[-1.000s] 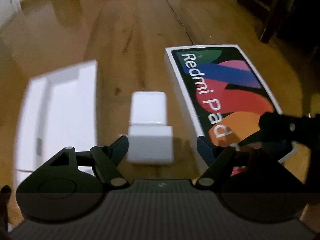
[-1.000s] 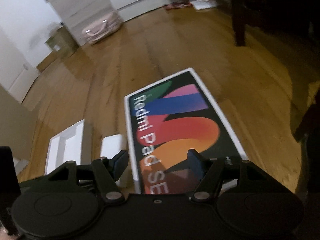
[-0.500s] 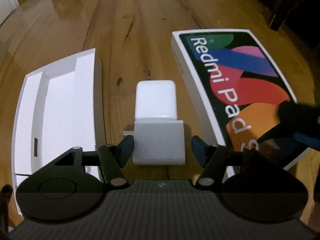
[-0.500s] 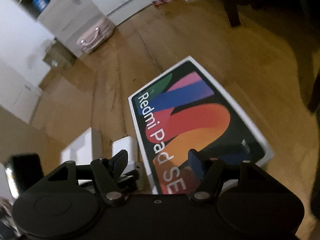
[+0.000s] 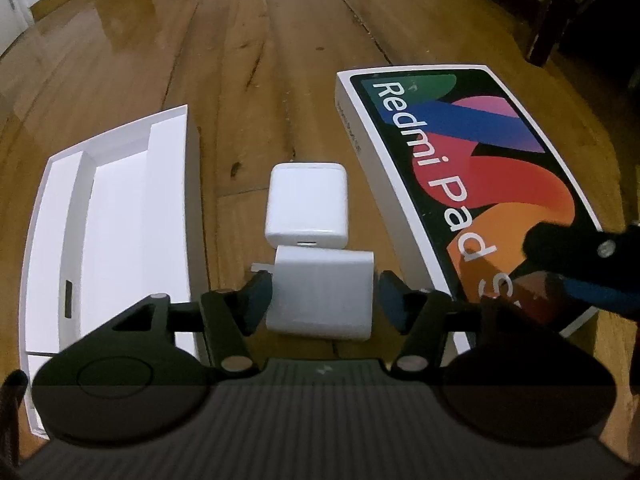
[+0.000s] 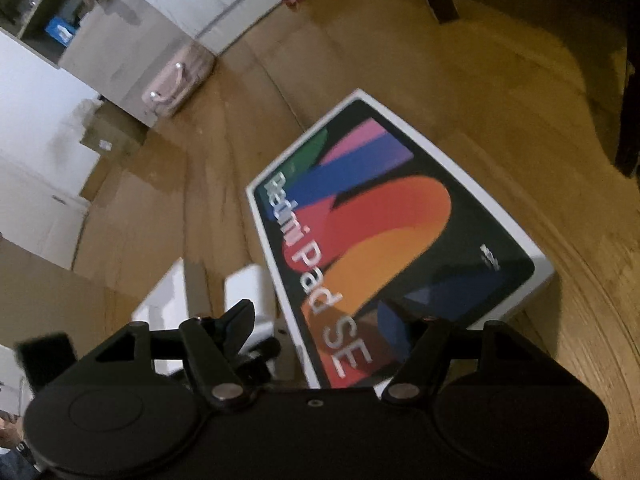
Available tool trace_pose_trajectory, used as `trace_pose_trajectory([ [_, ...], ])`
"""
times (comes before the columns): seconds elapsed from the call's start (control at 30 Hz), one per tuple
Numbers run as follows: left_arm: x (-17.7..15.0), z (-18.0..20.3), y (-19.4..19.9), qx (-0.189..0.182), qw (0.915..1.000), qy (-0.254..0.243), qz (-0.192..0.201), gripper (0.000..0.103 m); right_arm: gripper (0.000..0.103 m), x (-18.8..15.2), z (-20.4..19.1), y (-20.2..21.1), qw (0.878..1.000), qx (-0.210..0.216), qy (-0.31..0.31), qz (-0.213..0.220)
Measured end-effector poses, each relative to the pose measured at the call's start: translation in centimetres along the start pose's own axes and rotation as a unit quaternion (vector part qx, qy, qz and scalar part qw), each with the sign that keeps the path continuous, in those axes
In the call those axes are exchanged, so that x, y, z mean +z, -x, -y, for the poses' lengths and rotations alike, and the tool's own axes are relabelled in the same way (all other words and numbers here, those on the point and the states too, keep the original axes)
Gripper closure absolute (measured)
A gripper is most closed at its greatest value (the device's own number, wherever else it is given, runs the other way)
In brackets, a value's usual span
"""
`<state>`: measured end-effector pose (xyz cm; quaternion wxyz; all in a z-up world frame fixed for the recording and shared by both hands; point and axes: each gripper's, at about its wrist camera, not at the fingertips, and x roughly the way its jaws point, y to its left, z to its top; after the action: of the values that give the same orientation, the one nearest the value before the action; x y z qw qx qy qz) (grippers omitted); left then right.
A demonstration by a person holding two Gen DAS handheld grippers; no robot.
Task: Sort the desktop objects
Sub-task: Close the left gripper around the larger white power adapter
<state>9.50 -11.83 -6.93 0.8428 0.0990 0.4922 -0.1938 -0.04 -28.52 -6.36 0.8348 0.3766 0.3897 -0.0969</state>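
White tray (image 5: 108, 216) lies far left on the wooden floor (image 5: 248, 40). Beside it two white chargers: near charger (image 5: 320, 292) sits between my left claw's (image 5: 320, 300) spread fingers, left pad at its side, contact unclear; far charger (image 5: 307, 204) abuts it. Redmi Pad box (image 5: 472, 184) lies right. My right claw (image 6: 316, 322) hangs open over the box's near end, holding nothing

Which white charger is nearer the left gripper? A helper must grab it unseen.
Between the open white tray and the Redmi Pad SE box lie two white chargers end to end. It is the nearer charger, between the left gripper fingers, prong poking left.
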Motion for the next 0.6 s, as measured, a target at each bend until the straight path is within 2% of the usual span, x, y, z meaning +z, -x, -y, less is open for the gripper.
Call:
trace_pose_trajectory([
  [0.1,-0.2,0.0,0.0,0.001,0.9999,-0.005,0.009,0.041,0.03,-0.1,0.3,-0.6,1.0,-0.02,0.009,-0.007],
  [0.13,-0.3,0.1,0.0,0.006,0.9999,-0.008,0.012,0.048,0.03,-0.2,0.3,-0.7,1.0,-0.025,0.017,-0.008],
  [0.17,-0.2,0.1,0.1,0.012,0.9998,-0.011,0.012,0.05,0.03,-0.3,0.3,-0.8,0.999,-0.029,0.027,-0.007],
  [0.2,-0.1,0.1,0.2,0.006,0.9999,-0.005,0.014,0.057,0.03,-0.3,0.1,-0.8,0.998,-0.035,0.042,-0.006],
  [0.27,0.2,0.1,0.4,-0.007,0.9999,0.007,0.01,0.087,0.03,-0.4,-0.4,-1.0,0.995,-0.06,0.082,-0.002],
  [0.3,0.3,0.0,0.4,-0.011,0.9998,0.013,0.007,0.089,0.03,-0.4,-0.6,-1.1,0.993,-0.071,0.097,-0.001],
  [0.43,0.1,-0.3,0.4,-0.018,0.9995,0.021,0.016,0.088,0.03,-0.3,-0.3,-0.9,0.993,-0.066,0.103,-0.003],
  [0.5,0.1,-0.6,0.5,-0.027,0.9989,0.034,0.018,0.084,0.03,-0.3,-0.1,-0.7,0.993,-0.061,0.102,-0.004],
  [0.53,0.1,-0.6,0.5,-0.027,0.9989,0.035,0.016,0.073,0.03,-0.2,0.0,-0.7,0.993,-0.062,0.103,-0.005],
  [0.57,0.1,-0.5,0.5,-0.028,0.9989,0.035,0.013,0.054,0.03,-0.2,0.0,-0.6,0.993,-0.062,0.103,-0.005],
  [0.6,0.1,-0.5,0.5,-0.029,0.9989,0.036,0.01,0.047,0.03,-0.3,0.0,-0.6,0.993,-0.062,0.101,-0.006],
])
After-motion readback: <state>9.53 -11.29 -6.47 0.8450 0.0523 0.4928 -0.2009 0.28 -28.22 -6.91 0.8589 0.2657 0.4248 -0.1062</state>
